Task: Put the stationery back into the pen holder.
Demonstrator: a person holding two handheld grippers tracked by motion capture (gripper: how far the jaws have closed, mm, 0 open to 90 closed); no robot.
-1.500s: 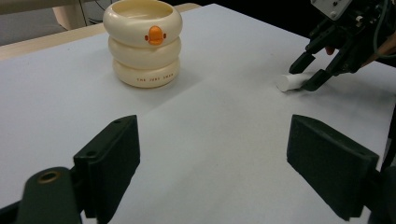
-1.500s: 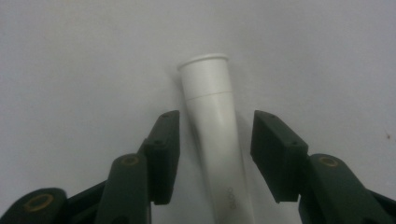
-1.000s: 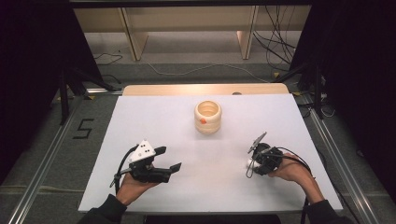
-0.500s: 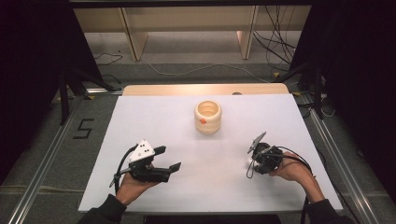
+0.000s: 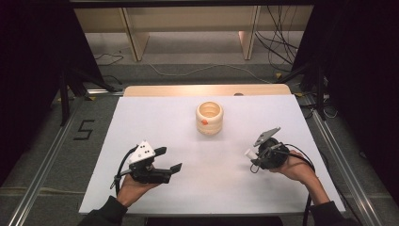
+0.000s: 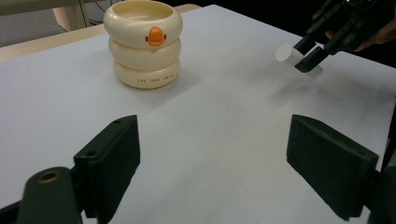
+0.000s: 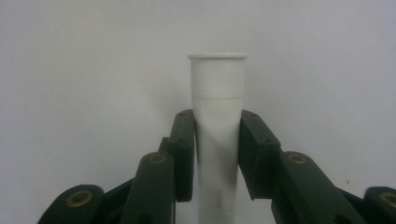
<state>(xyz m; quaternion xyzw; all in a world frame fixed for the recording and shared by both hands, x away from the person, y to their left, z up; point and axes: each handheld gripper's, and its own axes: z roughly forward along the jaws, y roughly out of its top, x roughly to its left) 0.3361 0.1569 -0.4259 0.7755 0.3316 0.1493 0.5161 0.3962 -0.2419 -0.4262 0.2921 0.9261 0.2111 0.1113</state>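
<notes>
White tabletop [image 5: 155, 122]: right gripper [image 7: 217, 154] clamps a white tube [image 7: 217, 102]; left gripper [image 6: 212, 158] gapes toward ringed cup [image 6: 143, 43].

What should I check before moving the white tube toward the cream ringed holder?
1. Grip on the white tube: right gripper has both pads pressed on its sides. Ok.
2. Tube clear of the table: in the left gripper view it hangs above its own shadow. Ok.
3. Cream ringed holder upright with its mouth open: ok.
4. Inside of the holder free: the bottom is hidden from view. Cannot tell.
5. Path from tube to holder: bare table between them. Ok.
6. Left gripper out of the way: open, holding nothing, off to the left of the holder. Ok.
</notes>
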